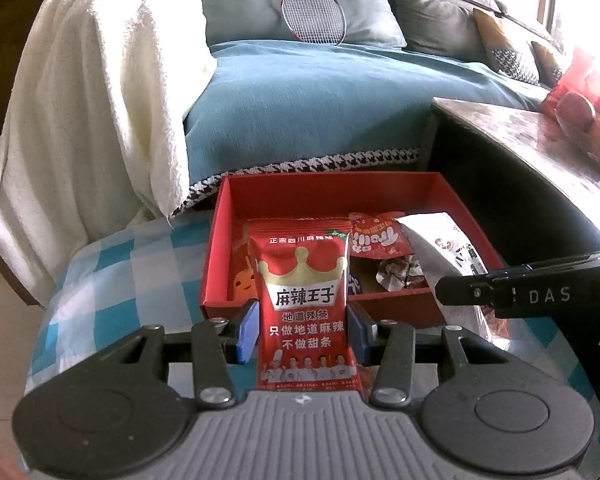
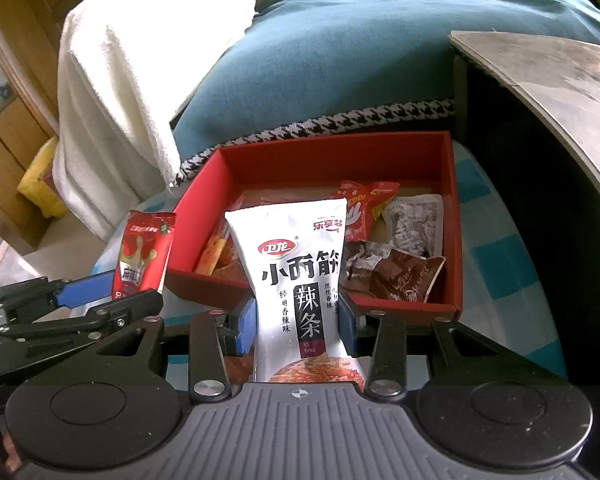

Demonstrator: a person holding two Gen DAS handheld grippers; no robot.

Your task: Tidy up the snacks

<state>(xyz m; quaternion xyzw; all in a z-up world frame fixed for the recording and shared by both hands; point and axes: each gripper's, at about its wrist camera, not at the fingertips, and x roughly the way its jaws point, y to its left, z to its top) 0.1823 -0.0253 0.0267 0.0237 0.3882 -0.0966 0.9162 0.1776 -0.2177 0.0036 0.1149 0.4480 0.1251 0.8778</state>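
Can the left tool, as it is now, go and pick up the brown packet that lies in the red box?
Probably not yet. The left tool is already shut on the red packet, so it has no free grip. The brown packet lies uncovered near the front wall of the red box, but the tool should first release its own packet.

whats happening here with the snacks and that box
A person is sorting snacks with two handheld grippers. The left gripper is shut on a red crown-printed spicy strip packet, and the right gripper is shut on a white latiao snack bag. Both packets are held upright in front of the open red cardboard box, which already holds several small wrapped snacks.
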